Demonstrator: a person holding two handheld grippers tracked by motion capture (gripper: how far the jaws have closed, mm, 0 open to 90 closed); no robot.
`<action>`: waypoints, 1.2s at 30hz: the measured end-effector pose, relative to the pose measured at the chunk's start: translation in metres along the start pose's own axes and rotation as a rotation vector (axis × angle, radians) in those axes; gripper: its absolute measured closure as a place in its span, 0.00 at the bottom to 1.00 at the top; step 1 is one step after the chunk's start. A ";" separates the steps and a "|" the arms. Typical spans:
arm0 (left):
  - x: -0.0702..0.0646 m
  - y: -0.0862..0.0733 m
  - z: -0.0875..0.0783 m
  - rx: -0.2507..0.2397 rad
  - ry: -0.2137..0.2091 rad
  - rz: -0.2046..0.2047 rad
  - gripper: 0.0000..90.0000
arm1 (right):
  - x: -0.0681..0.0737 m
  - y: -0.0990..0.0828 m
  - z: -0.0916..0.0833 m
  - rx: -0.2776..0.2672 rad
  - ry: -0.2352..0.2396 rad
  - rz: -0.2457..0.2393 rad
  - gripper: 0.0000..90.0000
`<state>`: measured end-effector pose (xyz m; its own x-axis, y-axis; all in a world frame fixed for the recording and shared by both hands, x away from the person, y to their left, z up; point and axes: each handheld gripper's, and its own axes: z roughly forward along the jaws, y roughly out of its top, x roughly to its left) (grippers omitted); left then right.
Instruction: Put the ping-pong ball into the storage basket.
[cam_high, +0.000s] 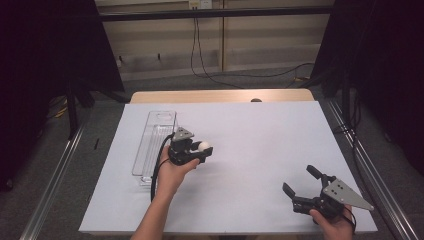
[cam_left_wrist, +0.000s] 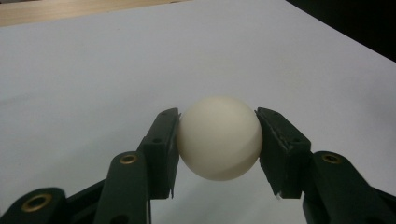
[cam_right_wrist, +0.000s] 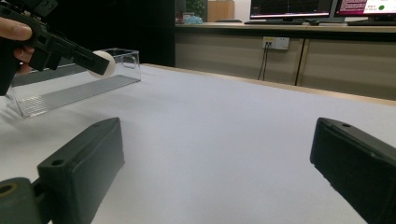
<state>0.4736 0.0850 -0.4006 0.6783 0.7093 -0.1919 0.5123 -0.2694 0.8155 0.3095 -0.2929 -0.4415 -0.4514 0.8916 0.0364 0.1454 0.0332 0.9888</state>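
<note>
While the left gripper (cam_high: 200, 150) clamps a white ball (cam_left_wrist: 219, 137) between its jaws above the table (cam_high: 250, 130), just beside the clear tray (cam_high: 155, 145) near the left edge, the right gripper (cam_high: 302, 182) rests wide apart and empty by the near right corner. Probable step: ball transfer; grip lightly across the ball's middle to prevent slipping.

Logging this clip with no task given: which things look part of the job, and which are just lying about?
Likely in the job:
- white ball, clamped in the left claw
- clear tray beside it
- right claw, open over the white sheet

Just lying about:
- wall socket and its cables
- monitors on the far counter
</note>
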 end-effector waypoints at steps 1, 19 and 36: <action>0.000 0.000 0.000 0.005 -0.001 0.009 0.57 | 0.000 0.000 0.000 0.000 0.000 0.000 0.03; 0.006 0.003 -0.010 0.004 0.011 -0.012 0.57 | 0.001 0.000 0.000 -0.001 0.004 -0.001 0.03; 0.012 0.004 -0.015 0.007 0.011 -0.018 0.57 | 0.001 0.000 0.001 -0.004 0.000 0.003 0.03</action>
<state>0.4764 0.1023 -0.3917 0.6627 0.7215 -0.2006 0.5282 -0.2605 0.8082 0.3099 -0.2913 -0.4418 -0.4509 0.8917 0.0389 0.1427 0.0290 0.9893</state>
